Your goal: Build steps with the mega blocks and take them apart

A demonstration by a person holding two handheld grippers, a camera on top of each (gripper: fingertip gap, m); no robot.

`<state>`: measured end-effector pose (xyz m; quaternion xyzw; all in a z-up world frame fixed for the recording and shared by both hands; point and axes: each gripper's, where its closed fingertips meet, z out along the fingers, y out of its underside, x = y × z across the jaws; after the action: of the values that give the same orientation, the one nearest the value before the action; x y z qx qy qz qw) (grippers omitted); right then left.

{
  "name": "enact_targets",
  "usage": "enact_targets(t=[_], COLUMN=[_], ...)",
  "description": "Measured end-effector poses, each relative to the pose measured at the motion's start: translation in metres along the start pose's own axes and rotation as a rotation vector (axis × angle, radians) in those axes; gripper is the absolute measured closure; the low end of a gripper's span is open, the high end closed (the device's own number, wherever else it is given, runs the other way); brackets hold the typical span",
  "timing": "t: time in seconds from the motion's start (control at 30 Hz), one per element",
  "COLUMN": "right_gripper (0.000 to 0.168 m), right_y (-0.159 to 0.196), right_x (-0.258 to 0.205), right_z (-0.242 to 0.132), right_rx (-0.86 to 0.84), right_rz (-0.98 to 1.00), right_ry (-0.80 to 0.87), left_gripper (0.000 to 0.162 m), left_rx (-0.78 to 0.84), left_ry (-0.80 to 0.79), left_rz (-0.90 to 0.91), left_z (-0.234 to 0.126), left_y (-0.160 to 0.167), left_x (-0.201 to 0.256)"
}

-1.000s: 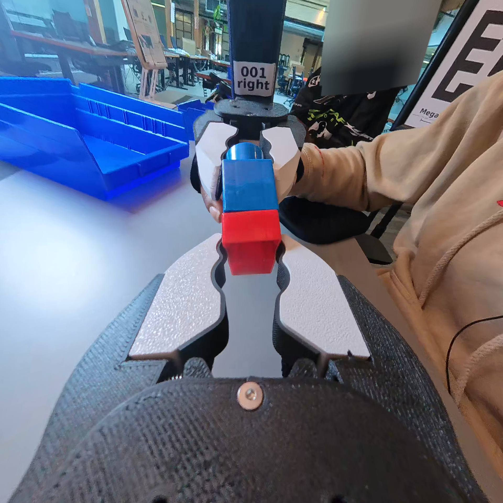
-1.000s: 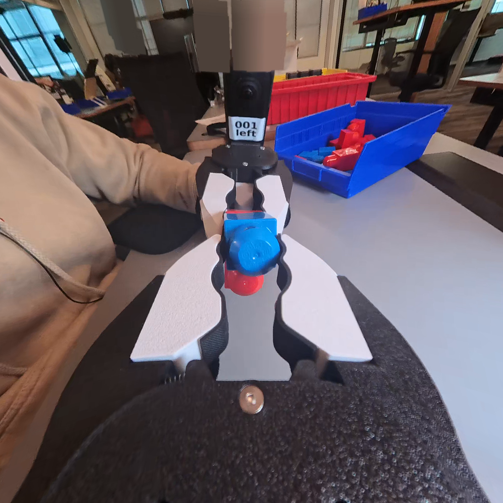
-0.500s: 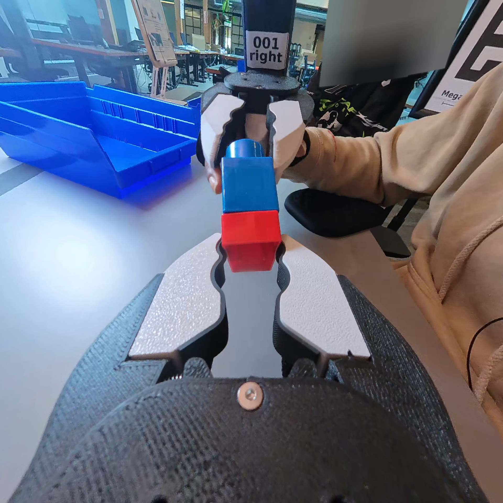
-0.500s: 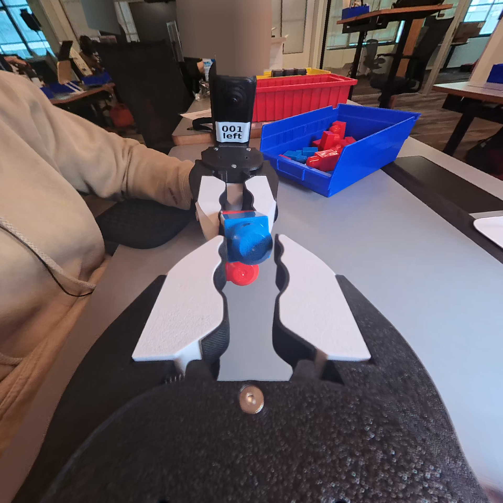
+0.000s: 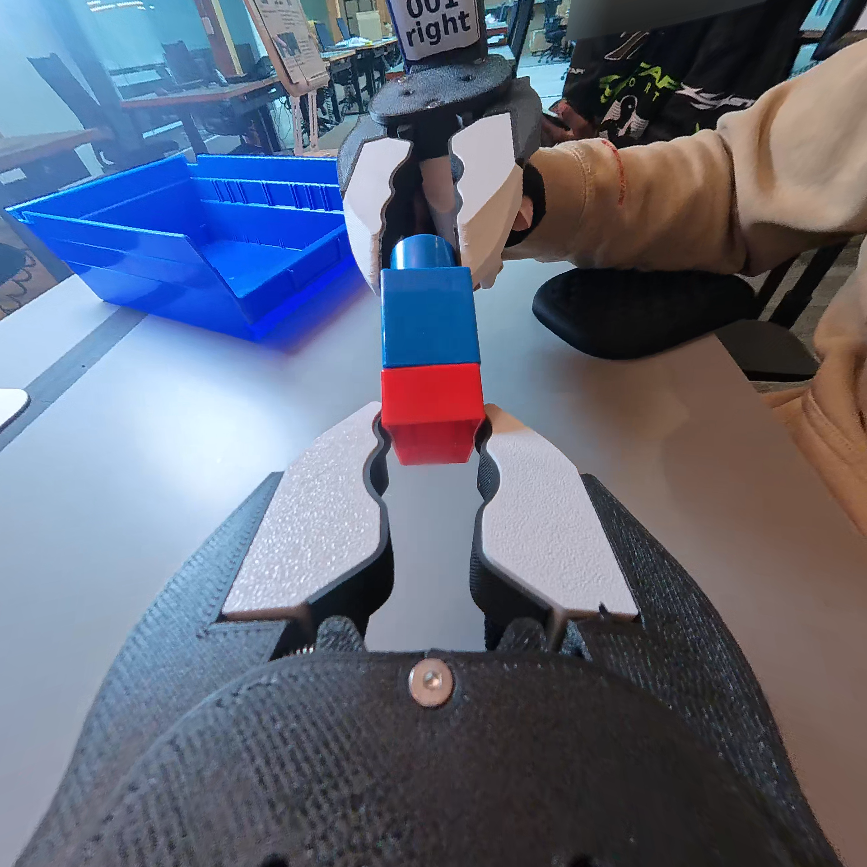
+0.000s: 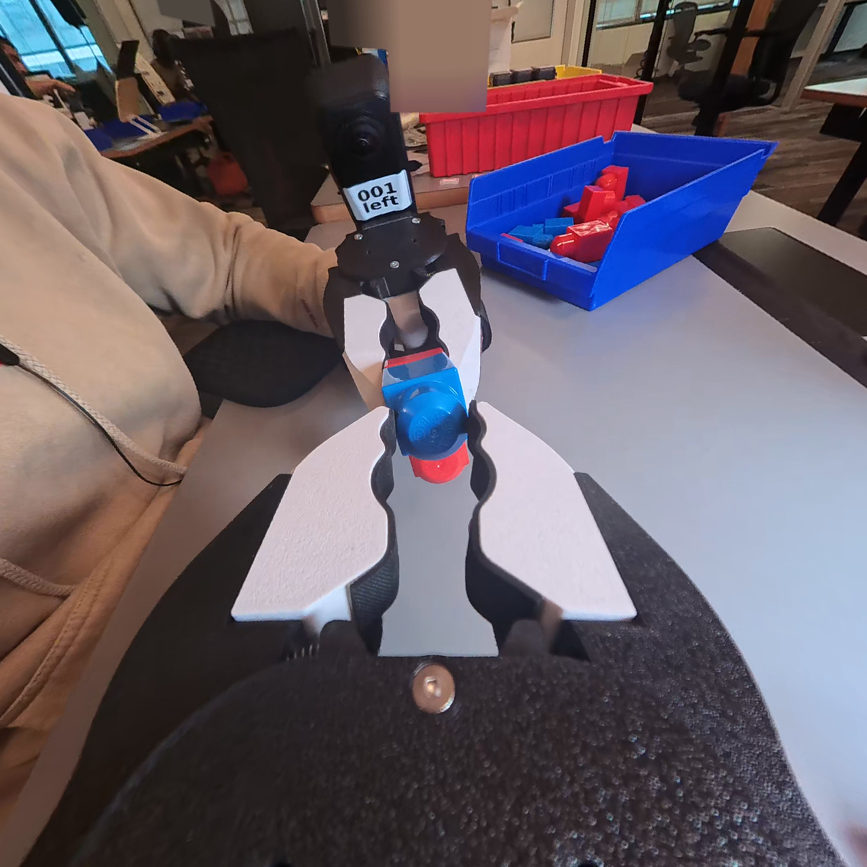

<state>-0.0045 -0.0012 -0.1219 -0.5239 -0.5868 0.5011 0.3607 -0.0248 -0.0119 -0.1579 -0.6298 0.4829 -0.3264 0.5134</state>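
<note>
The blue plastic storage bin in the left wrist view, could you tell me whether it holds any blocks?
No, the blue plastic storage bin shows only its bare blue floor and walls, with no blocks visible inside it.

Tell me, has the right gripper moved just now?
Yes. In the left wrist view, the right gripper has risen and drawn back against the empty blue bin, now gripping just the far end of the blue block.

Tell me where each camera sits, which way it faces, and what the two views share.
Left wrist view: mounted on the left gripper, facing the right gripper, an empty blue plastic bin and a beige sleeve.
Right wrist view: mounted on the right gripper, facing the left gripper, a blue bin of blocks and a beige sleeve.
Shared: the joined blue block and red block, held between both grippers over the grey table.
</note>
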Motion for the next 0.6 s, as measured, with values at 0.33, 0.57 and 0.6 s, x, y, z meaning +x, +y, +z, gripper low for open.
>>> enact_targets(t=[0.33, 0.57, 0.6], right_gripper=[0.138, 0.14, 0.14], right_y=[0.0051, -0.0033, -0.0039], right_x=[0.0009, 0.0013, 0.0007], right_z=[0.002, -0.0003, -0.0007], right_rx=[-0.021, 0.002, -0.004], right_rz=[-0.006, -0.057, -0.053], right_ry=[0.003, 0.043, 0.038], left_gripper=[0.126, 0.126, 0.126], left_rx=[-0.015, 0.05, 0.044], left_ry=[-0.014, 0.037, 0.039], left_rz=[0.042, -0.042, -0.041], left_z=[-0.0004, -0.0031, -0.0014], left_y=[0.0045, -0.0002, 0.0014], left_x=[-0.0007, -0.0008, 0.0003])
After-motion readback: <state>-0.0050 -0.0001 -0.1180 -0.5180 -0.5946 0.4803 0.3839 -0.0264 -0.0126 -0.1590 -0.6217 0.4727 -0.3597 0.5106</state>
